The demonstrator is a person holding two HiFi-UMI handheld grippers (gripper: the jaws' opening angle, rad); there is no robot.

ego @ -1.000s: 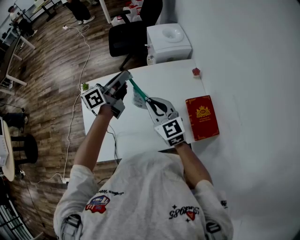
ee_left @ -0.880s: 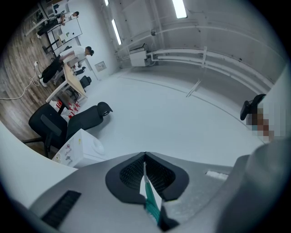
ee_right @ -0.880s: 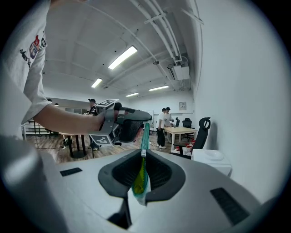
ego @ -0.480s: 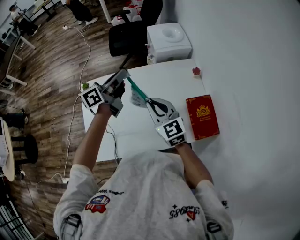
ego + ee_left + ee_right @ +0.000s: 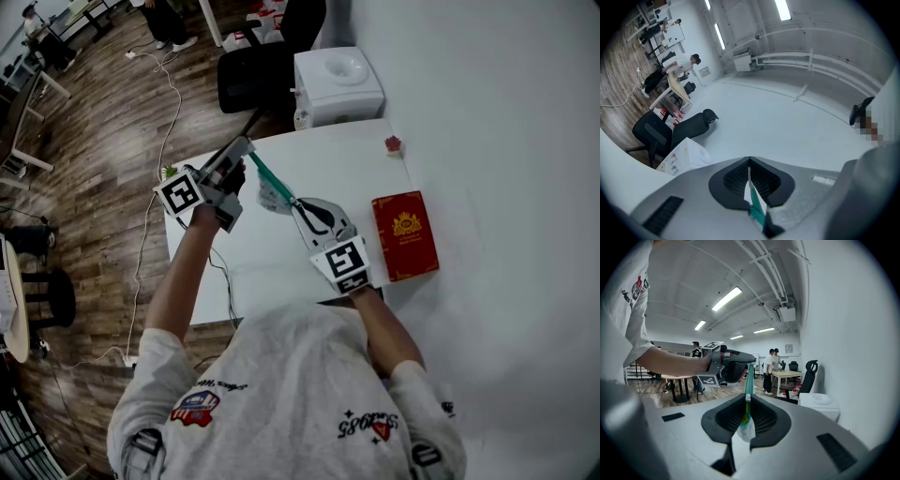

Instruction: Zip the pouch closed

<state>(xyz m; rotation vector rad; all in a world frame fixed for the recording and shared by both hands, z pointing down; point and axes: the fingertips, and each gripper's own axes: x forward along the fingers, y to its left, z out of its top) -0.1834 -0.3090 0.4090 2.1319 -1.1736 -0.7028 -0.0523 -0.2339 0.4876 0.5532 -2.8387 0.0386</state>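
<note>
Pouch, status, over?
Left gripper shut on pouch end. Right gripper shut on it too. Pouch stretched between them above table. Nothing in the way.

Our left tool (image 5: pixel 750 164) has its jaws pressed together on the thin green-edged band of the pouch (image 5: pixel 756 208), which runs down between the dark pads (image 5: pixel 736 178) toward the camera. Beyond the tips we see a pale wall (image 5: pixel 787 122). At the left are a black office chair (image 5: pixel 658 133), a white box (image 5: pixel 686 154), and people (image 5: pixel 684 61) round a far desk (image 5: pixel 677 89).
</note>
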